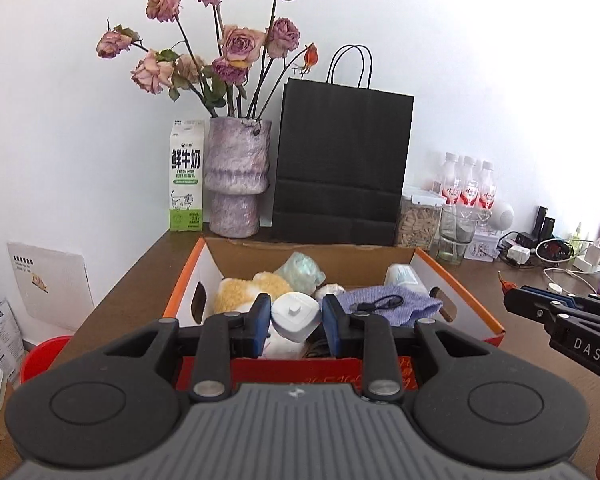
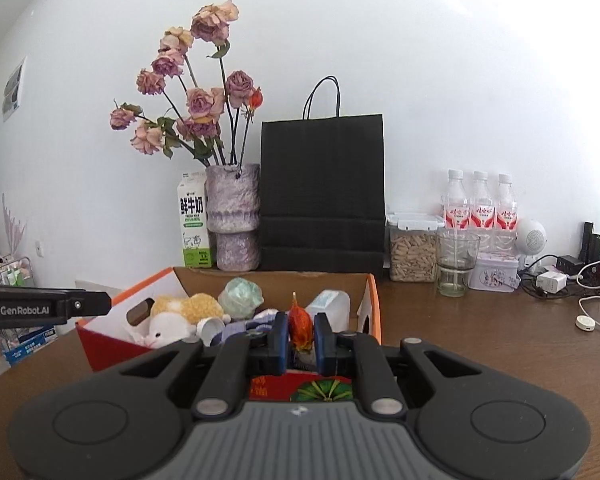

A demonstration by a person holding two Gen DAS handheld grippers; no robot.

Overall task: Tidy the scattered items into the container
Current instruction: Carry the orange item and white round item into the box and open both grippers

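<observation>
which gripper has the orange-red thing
The right gripper: its pads pinch the small orange-red wrapped item. The left gripper holds a white bottle.

**Inspector:** State the placement on the brown wooden table (image 2: 480, 360).

**Assistant:** The orange-edged cardboard box (image 1: 452, 276) sits at the near middle. Inside it, the yellow-and-white plush toy (image 1: 236, 292) lies left, the pale green crumpled wrapper (image 1: 302, 272) at the back, the purple knitted cloth (image 1: 384, 300) right, with a short black cable (image 1: 380, 304) on it.

**Inspector:** Behind the box?

**Assistant:** Along the white wall (image 2: 420, 60), left to right: the green-and-white milk carton (image 2: 194, 220), the mottled purple ceramic vase (image 2: 236, 216) holding dried pink roses (image 2: 200, 104), the black paper carrier bag (image 2: 322, 192), then the clear plastic jar of pellets (image 2: 412, 248). Three red-labelled plastic bottles (image 2: 480, 208) stand behind the empty clear drinking glass (image 2: 456, 264).
</observation>
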